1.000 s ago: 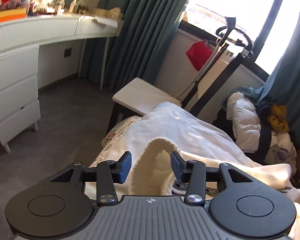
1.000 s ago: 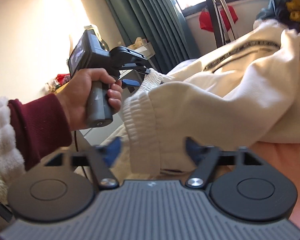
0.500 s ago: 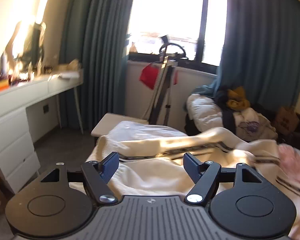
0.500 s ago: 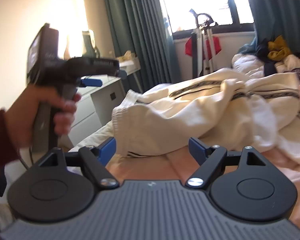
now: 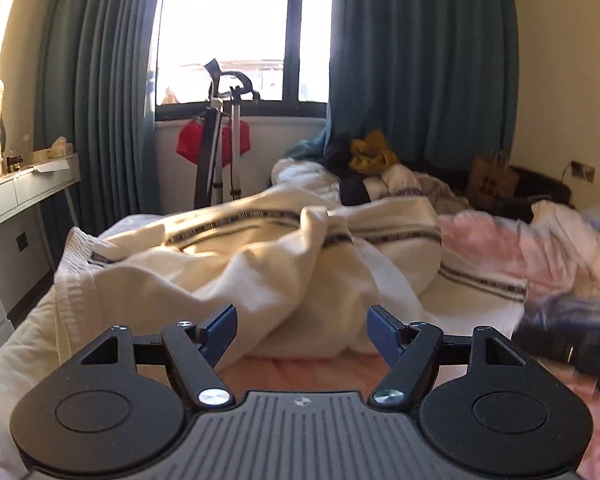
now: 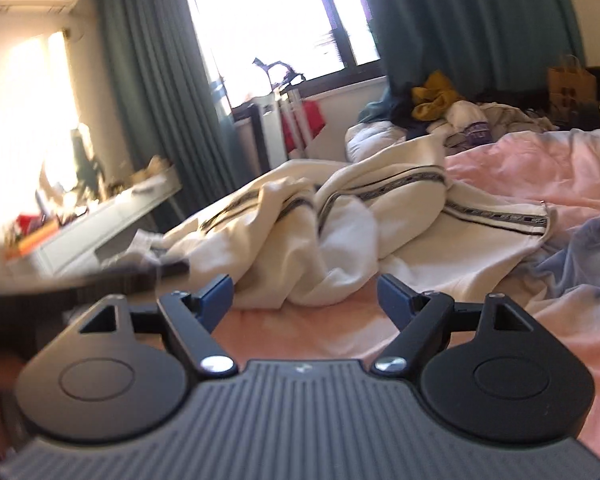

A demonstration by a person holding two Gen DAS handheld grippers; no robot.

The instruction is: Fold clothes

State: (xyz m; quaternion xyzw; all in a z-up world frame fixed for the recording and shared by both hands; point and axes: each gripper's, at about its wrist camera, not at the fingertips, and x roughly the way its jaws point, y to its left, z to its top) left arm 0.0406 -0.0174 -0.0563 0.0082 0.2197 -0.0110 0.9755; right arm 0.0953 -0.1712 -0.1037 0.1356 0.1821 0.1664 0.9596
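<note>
On the pink cotton bed sheet (image 5: pixel 312 372), just past the blue pads of the left claw (image 5: pixel 302 326): a crumpled cream fleece garment with dark patterned stripes (image 5: pixel 260 264). A second ago, pinched at its ribbed hem (image 5: pixel 76 276) between the left jaws; now released, lying loose in a heap. Left jaws spread wide, nothing between them, pulled back toward the near edge of the bed. Right claw (image 6: pixel 304 294) likewise wide and empty, drawn back from the cloth it hovered over a moment earlier.

Means, probably, one laying-out move finished but no fold made yet: cloth bunched, parts twisted over each other, stripes running crookedly. Likely needs flattening before any fold.

From the left claw: nearest bulge of cream cloth just beyond the fingertips, ahead and centred; ribbed hem at the near left; striped end stretching away to the right. From the right claw: heap ahead and slightly left, near but not touching; bare pink sheet between the pads. Far behind: teal pleated curtains (image 5: pixel 420 60) and a bright window (image 5: pixel 228 20).
</note>
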